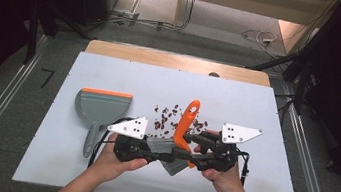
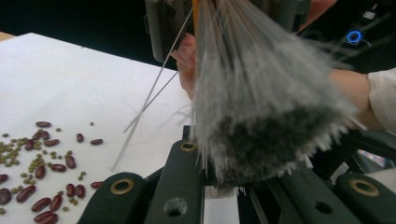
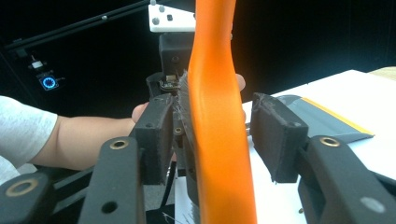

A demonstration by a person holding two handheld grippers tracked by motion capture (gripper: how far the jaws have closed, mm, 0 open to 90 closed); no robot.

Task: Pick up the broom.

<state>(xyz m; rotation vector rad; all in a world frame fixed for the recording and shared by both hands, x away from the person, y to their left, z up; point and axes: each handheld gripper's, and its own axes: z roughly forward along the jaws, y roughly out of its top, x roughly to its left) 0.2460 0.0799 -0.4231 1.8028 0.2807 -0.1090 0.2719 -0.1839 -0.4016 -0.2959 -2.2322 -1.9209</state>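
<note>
gripping the grey bristle end of the brush (image 1: 177,145), left tongs (image 1: 151,150) are clenched on it above the worktop (image 1: 257,108). right tongs (image 3: 219,135) sit round its orange handle w/ a gap, not pressing. beans (image 1: 165,118) scattered nearby, dustpan (image 1: 98,108) to the left.

My left gripper (image 1: 151,149) and right gripper (image 1: 196,152) are both black, each topped by a grey three-cornered plate dotted with small dark screws. Black cables trail from them. Their fingers (image 3: 156,135) are matte black blocks on arms set with brass-ringed rivets. A white sleeve (image 3: 23,135) covers one arm.
</note>
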